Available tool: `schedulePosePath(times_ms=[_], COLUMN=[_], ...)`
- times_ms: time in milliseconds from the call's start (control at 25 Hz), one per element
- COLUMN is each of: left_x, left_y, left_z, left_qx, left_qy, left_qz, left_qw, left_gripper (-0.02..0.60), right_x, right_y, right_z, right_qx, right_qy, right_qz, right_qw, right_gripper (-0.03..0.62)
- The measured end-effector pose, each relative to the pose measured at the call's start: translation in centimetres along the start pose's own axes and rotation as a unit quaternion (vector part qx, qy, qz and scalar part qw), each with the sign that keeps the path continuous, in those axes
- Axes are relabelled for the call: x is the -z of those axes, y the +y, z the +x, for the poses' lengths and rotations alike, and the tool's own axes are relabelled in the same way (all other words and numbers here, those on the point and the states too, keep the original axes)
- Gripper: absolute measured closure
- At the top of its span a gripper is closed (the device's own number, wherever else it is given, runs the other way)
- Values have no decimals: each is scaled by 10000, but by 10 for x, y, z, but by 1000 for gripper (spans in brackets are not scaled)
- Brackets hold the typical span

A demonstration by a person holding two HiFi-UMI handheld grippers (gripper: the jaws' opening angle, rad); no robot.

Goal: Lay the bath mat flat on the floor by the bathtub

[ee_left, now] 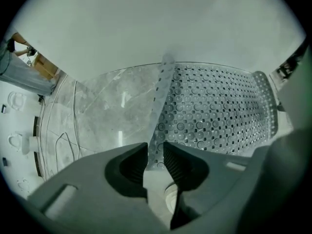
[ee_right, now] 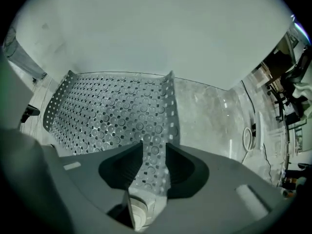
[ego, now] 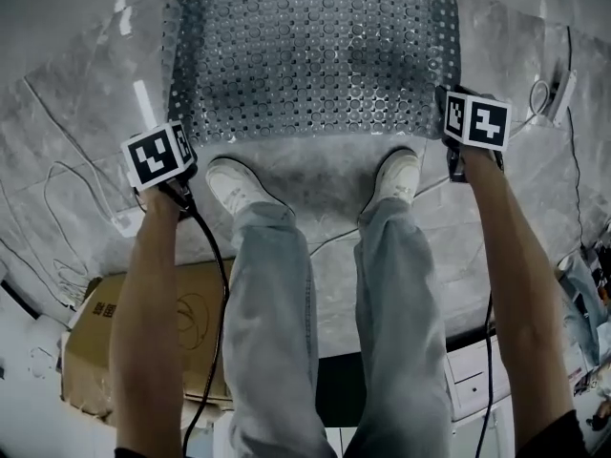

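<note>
The bath mat (ego: 315, 55), translucent grey and studded with suction cups, lies spread on the marble floor (ego: 325, 165) against the white bathtub wall (ee_left: 156, 28). My left gripper (ego: 181, 146) is at its near left corner. In the left gripper view the jaws (ee_left: 155, 152) stand close together on the mat's left edge (ee_left: 163, 96), which rises in a strip. My right gripper (ego: 447, 114) is at the near right corner. Its jaws (ee_right: 154, 152) stand apart with the mat's edge (ee_right: 155, 130) lying loose between them; that edge curls up further along.
The person's white shoes (ego: 234, 184) (ego: 396, 175) stand just short of the mat. Thin cables (ego: 57, 194) trail over the floor at left, a plug and cord (ego: 561, 93) at right. A cardboard box (ego: 91, 351) and a white drawer unit (ego: 473, 370) sit behind.
</note>
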State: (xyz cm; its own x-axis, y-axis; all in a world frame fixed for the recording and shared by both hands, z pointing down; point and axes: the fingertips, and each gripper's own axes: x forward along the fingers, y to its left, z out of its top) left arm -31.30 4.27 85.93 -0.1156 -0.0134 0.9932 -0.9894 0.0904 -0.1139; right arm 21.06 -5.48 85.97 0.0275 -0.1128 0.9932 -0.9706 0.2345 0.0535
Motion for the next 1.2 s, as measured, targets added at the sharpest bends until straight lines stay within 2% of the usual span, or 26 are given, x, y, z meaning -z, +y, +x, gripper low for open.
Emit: schedulePosePath(times_ms=[320, 520, 760, 880, 1000, 1200], left_x=[-3, 3, 13, 26, 41, 62], left_y=[-30, -47, -54, -44, -33, -48], left_z=[-41, -64, -97, -115, -134, -165], left_qx=[242, 316, 354, 171, -96, 63], left_qy=[-99, -77, -95, 63, 261, 430], left_qz=[-244, -239, -131, 62, 235, 172], left_qw=[9994, 9992, 9992, 9998, 9993, 9989], left_gripper=[479, 511, 575, 575, 575, 575], right_x=[1, -5, 2, 4, 9, 24], right_y=[15, 36, 62, 72, 70, 72], right_z=[-35, -60, -95, -114, -128, -155], right_qx=[-279, -473, -663, -717, -702, -801], right_qy=[-80, -171, -146, -211, -185, -98], right_qz=[187, 71, -293, -417, -337, -96], right_qw=[9994, 9987, 9973, 9963, 9968, 9967], right_gripper=[456, 473, 560, 586, 586, 586])
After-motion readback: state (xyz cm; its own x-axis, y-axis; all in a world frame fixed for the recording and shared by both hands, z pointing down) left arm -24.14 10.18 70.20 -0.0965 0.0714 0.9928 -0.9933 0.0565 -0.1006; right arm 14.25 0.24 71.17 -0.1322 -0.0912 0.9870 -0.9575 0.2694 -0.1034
